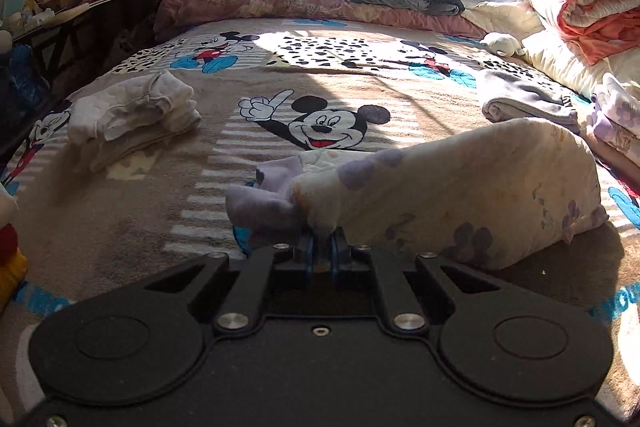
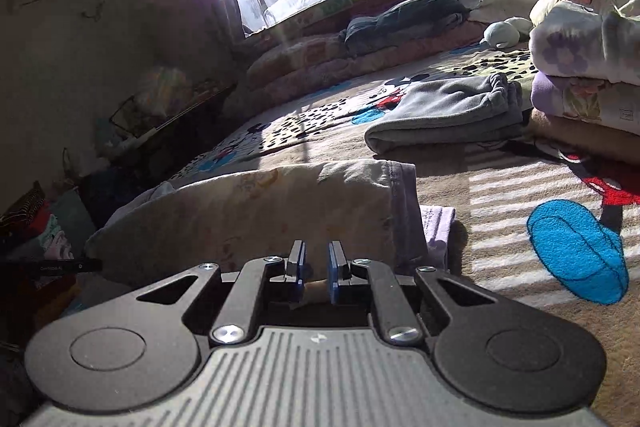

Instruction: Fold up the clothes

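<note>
Left wrist view: my left gripper (image 1: 322, 241) is clenched on the near edge of the cream floral garment (image 1: 460, 187), which rises as a folded hump across the centre and right of the frame; a lilac cuff (image 1: 264, 203) bunches just left of my blue pads. The garment rests on the cartoon-mouse blanket (image 1: 320, 123). At middle left lies a folded white stack (image 1: 132, 115); at middle right, a folded grey garment (image 1: 524, 99); at far right, piled bedding (image 1: 588, 11).

Right wrist view: my right gripper (image 2: 316, 263) sits at lower centre with its jaws parted by a narrow gap. The same cream garment (image 2: 256, 203) lies directly ahead; whether any cloth lies between my pads is unclear, since a pale patch shows low in the gap. The grey garment (image 2: 448, 115) lies at upper right of centre, beside a stack of folded floral items (image 2: 588, 67).
</note>
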`<state>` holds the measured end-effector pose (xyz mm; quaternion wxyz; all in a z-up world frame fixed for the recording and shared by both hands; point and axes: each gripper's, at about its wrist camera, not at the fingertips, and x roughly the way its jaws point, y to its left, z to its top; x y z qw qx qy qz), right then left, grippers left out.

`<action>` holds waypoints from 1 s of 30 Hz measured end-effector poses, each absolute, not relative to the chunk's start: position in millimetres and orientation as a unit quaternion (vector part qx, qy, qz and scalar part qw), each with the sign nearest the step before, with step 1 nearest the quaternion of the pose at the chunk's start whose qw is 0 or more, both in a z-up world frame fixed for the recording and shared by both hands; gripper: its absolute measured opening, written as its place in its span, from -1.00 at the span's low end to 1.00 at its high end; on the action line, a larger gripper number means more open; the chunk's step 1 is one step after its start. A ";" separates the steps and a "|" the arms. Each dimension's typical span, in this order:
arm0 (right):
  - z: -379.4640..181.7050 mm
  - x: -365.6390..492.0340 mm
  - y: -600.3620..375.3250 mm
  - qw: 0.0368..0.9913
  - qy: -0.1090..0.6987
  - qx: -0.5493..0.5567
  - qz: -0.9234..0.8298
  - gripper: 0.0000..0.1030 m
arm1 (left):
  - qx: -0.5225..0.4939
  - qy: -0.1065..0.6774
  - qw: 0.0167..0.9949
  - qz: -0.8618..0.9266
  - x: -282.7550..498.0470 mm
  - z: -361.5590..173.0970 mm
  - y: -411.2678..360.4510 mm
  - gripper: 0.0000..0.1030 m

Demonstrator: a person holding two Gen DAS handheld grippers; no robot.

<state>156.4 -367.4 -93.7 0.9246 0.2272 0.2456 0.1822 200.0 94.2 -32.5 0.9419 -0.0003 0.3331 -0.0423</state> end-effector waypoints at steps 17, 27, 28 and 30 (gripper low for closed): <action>-207.4 68.1 -401.8 0.752 0.216 0.606 0.145 0.27 | -0.137 0.395 0.908 0.012 107.9 -108.5 126.7 -0.42; -189.3 65.9 -398.9 0.821 0.228 0.520 0.067 0.30 | -0.272 0.386 0.878 0.078 84.9 -93.1 155.4 0.99; -190.4 66.4 -400.1 0.823 0.228 0.516 0.066 0.30 | -0.292 0.380 0.875 0.073 84.7 -95.8 159.2 0.99; -192.7 67.3 -402.5 0.828 0.229 0.507 0.064 0.30 | -0.332 0.366 0.867 0.063 84.1 -101.2 166.9 0.98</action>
